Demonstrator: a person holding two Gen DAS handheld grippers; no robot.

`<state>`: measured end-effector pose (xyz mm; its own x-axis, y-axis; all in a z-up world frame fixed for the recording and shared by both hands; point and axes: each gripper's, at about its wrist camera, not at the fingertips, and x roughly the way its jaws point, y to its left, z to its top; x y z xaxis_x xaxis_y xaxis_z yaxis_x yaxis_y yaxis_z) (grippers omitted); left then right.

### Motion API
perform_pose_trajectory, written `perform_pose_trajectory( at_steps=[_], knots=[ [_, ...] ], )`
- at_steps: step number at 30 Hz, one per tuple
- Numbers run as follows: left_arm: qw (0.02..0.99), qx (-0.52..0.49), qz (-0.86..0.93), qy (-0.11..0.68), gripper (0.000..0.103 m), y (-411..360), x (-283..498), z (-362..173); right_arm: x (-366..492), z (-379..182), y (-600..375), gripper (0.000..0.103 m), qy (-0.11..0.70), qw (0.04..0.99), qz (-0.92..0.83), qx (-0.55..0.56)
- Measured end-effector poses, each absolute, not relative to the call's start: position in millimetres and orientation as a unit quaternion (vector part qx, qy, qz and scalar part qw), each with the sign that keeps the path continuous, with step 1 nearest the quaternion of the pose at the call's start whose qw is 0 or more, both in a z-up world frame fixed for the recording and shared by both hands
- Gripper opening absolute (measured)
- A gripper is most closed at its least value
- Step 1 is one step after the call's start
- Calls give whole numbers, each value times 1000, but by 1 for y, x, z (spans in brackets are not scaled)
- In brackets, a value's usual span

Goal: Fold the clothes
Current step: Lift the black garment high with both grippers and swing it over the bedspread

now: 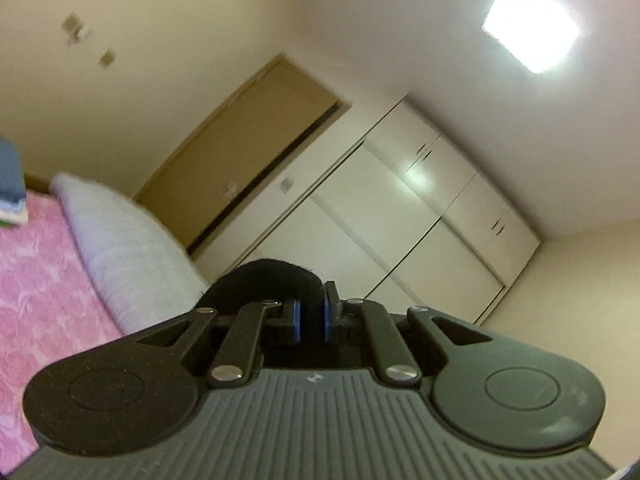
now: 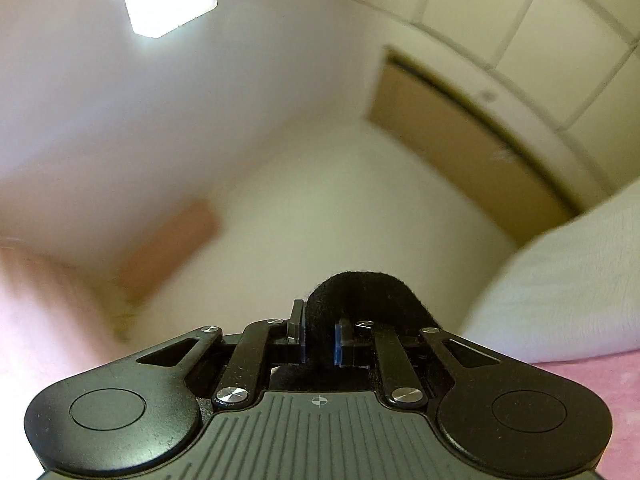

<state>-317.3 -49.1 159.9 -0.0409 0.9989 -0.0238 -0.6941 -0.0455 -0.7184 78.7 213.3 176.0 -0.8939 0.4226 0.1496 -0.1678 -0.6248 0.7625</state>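
Nothing for you to read here. Your left gripper body shows only moulded ribs and a small crosshair mark, no lettering. The same goes for your right gripper: a tiny crosshair symbol on the grey housing, no brand, no number. The wardrobe doors in the left view are plain white. There's a pale mark on the brown door, too blurred to make out. The wall plates carry no legible label either.
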Motion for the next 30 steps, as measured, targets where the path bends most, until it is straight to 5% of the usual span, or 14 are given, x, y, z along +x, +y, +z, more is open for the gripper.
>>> perform_pose_trajectory(
  at_steps=[9,17,22,26,30],
  knots=[
    [731,-306,570,-217,7,135,-419,164,46,169,254,11,405,345,828,178],
    [807,-277,488,-183,7,146,-453,185,18,198,167,11,293,407,832,238],
    [780,-377,489,-105,7,101,-491,85,-25,117,99,11,321,418,841,120],
    [703,-494,511,22,8,59,-511,-30,-69,14,56,14,410,430,797,-107],
    [577,-550,581,164,5,-8,-512,-135,-67,-47,31,17,465,445,745,-176]
  ],
)
